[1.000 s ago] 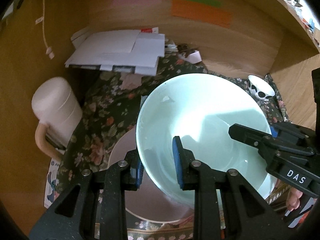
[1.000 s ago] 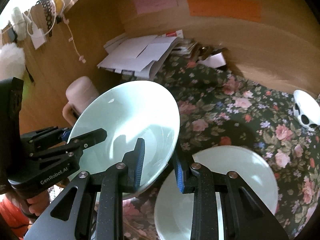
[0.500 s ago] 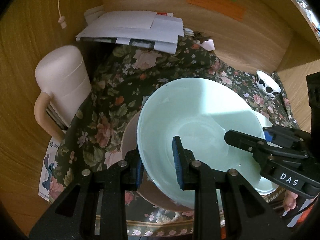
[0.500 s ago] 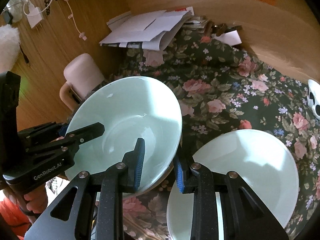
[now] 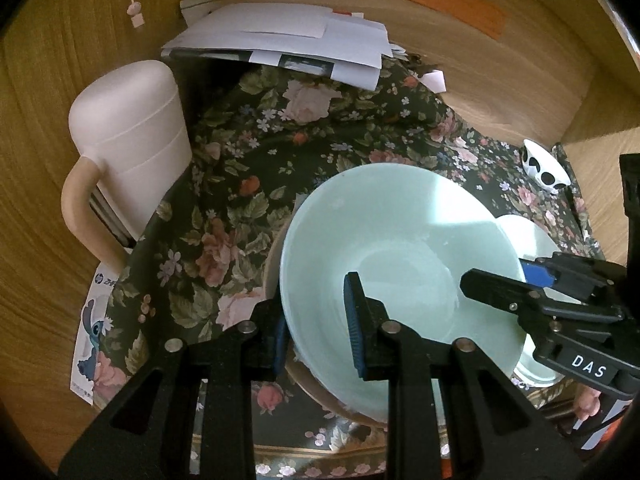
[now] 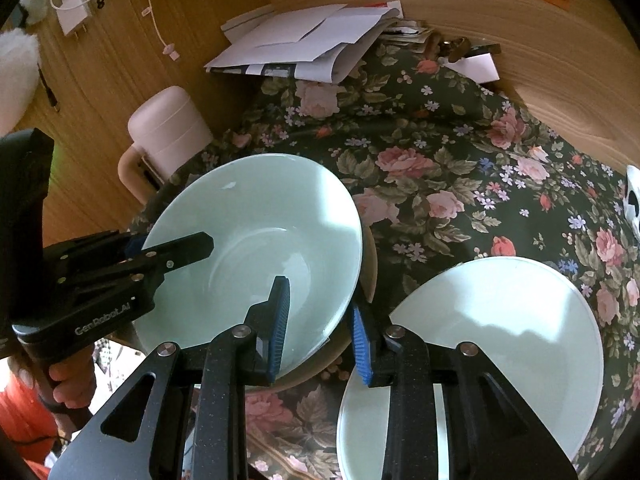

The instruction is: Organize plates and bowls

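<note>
Gripping pale green bowl [image 5: 400, 248] by opposite rims | left tongs [image 5: 316, 330] clamped on its near rim; right tongs [image 6: 320, 330] likewise | bowl over beige plate [image 6: 370, 268], beside green plate [image 6: 500, 332], on floral-clothed desk [image 6: 440, 184]

This looks like a home: a flowery cloth [image 6: 460, 184] under the tongs, piled papers [image 6: 304, 40] beyond them, a charger [image 6: 72, 16] (plugged in) far left.
</note>
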Available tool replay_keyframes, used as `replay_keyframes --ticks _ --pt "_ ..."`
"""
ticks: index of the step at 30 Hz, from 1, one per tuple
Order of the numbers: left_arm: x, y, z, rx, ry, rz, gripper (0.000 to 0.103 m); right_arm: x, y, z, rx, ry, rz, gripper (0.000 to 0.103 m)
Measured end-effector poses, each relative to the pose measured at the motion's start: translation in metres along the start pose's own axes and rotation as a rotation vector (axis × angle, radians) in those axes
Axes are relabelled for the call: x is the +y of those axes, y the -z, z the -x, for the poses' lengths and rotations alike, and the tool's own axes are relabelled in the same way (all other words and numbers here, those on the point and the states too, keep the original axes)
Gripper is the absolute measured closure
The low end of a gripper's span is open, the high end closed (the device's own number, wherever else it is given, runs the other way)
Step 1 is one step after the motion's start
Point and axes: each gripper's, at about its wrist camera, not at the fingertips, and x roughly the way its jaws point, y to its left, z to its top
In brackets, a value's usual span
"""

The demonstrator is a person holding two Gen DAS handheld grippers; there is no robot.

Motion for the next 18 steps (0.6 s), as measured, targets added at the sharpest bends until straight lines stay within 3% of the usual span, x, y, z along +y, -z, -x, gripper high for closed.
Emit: replay_keyframes --ticks 18 --pt "-0.01 -0.011 -0.008 -0.019 -0.06 -0.041 0.078 -0.013 -0.003 0.025 -0.073 0.035 0.015 0.073"
